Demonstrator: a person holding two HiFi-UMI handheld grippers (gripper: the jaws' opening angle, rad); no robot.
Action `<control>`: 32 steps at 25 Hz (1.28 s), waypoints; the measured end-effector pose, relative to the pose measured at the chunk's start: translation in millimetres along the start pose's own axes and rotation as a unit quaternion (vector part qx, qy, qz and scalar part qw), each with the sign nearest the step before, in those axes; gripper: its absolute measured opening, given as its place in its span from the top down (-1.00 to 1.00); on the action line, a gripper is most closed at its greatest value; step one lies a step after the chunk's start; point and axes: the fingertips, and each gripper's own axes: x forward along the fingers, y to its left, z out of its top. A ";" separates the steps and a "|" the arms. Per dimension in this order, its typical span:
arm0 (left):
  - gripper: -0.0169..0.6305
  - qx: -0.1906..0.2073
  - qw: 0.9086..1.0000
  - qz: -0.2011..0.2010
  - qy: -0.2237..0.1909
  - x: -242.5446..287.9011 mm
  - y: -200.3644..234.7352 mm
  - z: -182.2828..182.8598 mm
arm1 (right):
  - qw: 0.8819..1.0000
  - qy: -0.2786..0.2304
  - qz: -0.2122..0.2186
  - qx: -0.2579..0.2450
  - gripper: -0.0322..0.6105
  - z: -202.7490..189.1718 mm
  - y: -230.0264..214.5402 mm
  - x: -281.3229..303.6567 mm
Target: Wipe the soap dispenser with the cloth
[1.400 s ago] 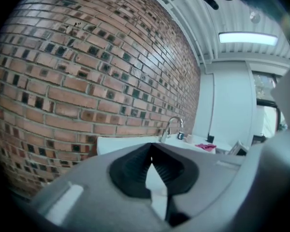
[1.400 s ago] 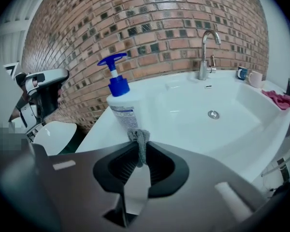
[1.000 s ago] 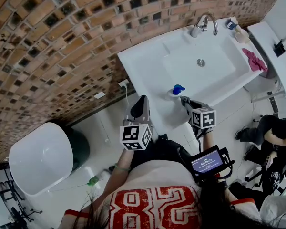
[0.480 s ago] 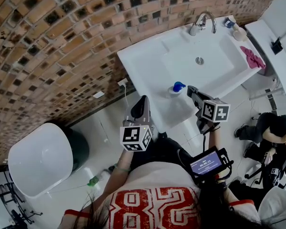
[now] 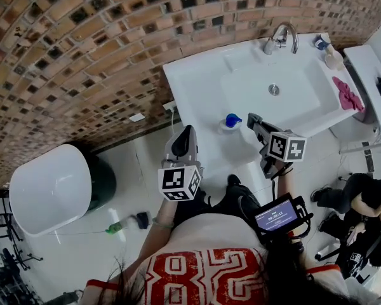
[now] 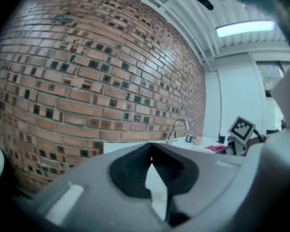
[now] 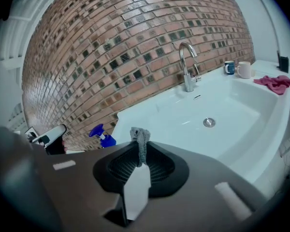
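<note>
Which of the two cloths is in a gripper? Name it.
The grey cloth, pinched between the shut jaws of the right gripper. The pink cloth lies loose on the rim of the sink.

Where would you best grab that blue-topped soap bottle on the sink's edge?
Probably around its body, below the blue pump: the soap bottle stands upright and the pump juts sideways. Come in level from the sink's near edge with the left gripper, which is shut and empty. The right gripper holds a grey cloth.
</note>
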 end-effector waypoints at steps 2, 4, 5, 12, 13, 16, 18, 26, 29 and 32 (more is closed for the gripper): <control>0.94 -0.003 1.000 0.029 -0.008 1.4 -7.6 0.6 | 0.999 0.016 0.034 0.002 0.74 -2.7 1.3 5.7; 0.94 -0.001 0.999 0.052 -0.017 3.2 -18.7 1.9 | 0.997 0.031 0.068 0.008 0.74 -3.5 3.0 11.4; 0.94 -0.002 0.998 0.063 -0.021 2.9 -24.3 2.1 | 0.996 0.040 0.085 0.010 0.74 -4.3 4.5 14.0; 0.94 -0.009 0.990 0.138 -0.030 -8.2 -50.9 -9.5 | 0.980 0.101 0.169 -0.010 0.74 -16.5 18.0 26.7; 0.93 -0.008 0.989 0.145 -0.031 -10.0 -54.1 -10.1 | 0.978 0.106 0.178 -0.008 0.74 -17.3 19.0 27.3; 0.94 -0.008 0.987 0.160 -0.033 -15.0 -61.5 -11.8 | 0.974 0.114 0.196 0.004 0.74 -20.0 19.0 28.3; 0.94 -0.005 0.986 0.163 -0.031 -15.9 -64.0 -12.6 | 0.973 0.116 0.200 0.009 0.74 -21.2 17.4 31.0; 0.94 0.008 0.987 0.157 -0.019 -13.5 -67.0 -14.1 | 0.970 0.152 0.191 0.018 0.74 -51.3 8.2 48.9; 0.94 0.014 0.989 0.148 -0.012 -10.9 -69.1 -15.5 | 0.969 0.164 0.181 0.024 0.74 -61.6 1.2 55.3; 0.94 0.014 0.989 0.145 -0.009 -11.3 -67.0 -16.0 | 0.970 0.175 0.166 0.022 0.74 -69.4 -5.2 60.7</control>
